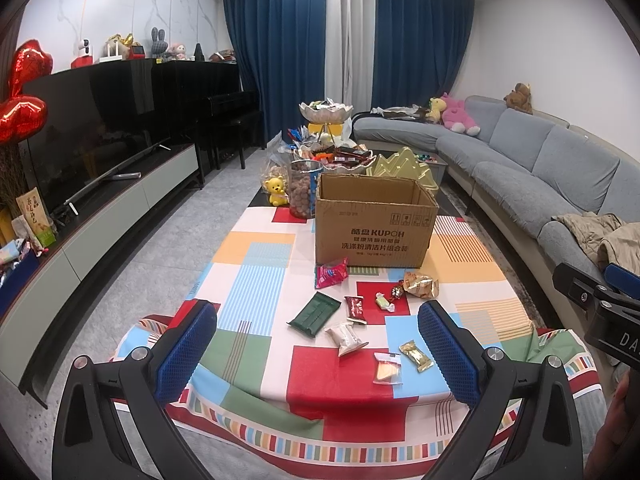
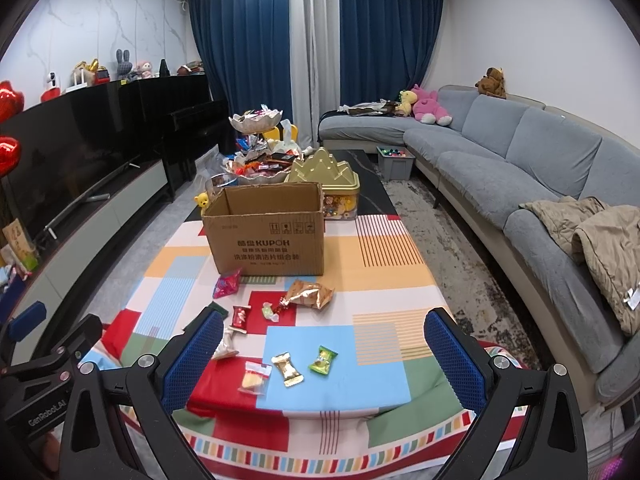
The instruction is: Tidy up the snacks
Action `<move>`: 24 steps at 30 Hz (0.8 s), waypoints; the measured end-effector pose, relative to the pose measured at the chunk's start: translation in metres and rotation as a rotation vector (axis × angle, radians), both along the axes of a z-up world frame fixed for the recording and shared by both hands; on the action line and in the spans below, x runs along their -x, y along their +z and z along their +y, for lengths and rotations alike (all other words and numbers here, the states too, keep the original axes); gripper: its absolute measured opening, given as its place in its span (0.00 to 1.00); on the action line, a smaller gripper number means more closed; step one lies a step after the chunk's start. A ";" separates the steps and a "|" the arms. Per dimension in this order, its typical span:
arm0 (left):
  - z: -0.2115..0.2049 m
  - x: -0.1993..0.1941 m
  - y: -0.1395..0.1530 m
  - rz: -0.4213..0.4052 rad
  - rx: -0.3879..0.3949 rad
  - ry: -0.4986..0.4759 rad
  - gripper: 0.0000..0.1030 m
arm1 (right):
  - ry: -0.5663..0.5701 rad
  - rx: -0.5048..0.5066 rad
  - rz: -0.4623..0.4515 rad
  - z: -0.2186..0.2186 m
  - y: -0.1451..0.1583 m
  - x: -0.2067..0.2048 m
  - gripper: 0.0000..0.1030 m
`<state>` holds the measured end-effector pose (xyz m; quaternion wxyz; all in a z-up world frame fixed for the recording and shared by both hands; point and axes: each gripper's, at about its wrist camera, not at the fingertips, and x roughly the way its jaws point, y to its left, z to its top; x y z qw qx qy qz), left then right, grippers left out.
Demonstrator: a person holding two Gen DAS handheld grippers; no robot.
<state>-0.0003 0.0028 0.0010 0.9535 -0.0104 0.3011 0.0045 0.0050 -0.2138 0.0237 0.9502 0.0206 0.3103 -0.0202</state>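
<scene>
An open cardboard box (image 1: pixel 374 222) (image 2: pixel 266 234) stands on the checked tablecloth (image 1: pixel 256 264) (image 2: pixel 380 248). Several wrapped snacks lie in front of it: a dark green bar (image 1: pixel 314 313), a pink packet (image 1: pixel 331 272) (image 2: pixel 227 283), a gold bag (image 1: pixel 420 285) (image 2: pixel 310 293), a small gold sachet (image 1: pixel 416 355) (image 2: pixel 287 368), a clear-wrapped cracker (image 1: pixel 387 368) (image 2: pixel 254 378) and a green candy (image 2: pixel 322 359). My left gripper (image 1: pixel 318 344) is open and empty above the table's near edge. My right gripper (image 2: pixel 324 350) is open and empty too, to the right of the left one.
Behind the box stand a jar of brown balls (image 1: pixel 303 194), a yellow bear toy (image 1: pixel 277 190), tiered bowls of sweets (image 1: pixel 326 112) (image 2: pixel 256 120) and a gold tin (image 2: pixel 324 170). A grey sofa (image 2: pixel 520 168) runs along the right, a TV cabinet (image 1: pixel 132 196) along the left.
</scene>
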 end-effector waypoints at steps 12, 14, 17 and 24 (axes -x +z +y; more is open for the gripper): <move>0.001 0.000 0.000 0.000 -0.003 0.002 1.00 | 0.000 0.003 0.008 0.001 -0.001 -0.004 0.99; 0.012 -0.004 0.002 0.002 -0.003 0.004 1.00 | 0.000 0.002 0.005 0.001 -0.002 -0.004 0.99; 0.017 -0.008 0.001 0.008 -0.002 0.008 1.00 | 0.005 0.012 0.009 0.001 -0.006 -0.010 0.99; 0.018 -0.023 -0.010 0.032 -0.005 0.008 0.99 | 0.015 0.022 0.036 0.004 -0.016 -0.025 0.99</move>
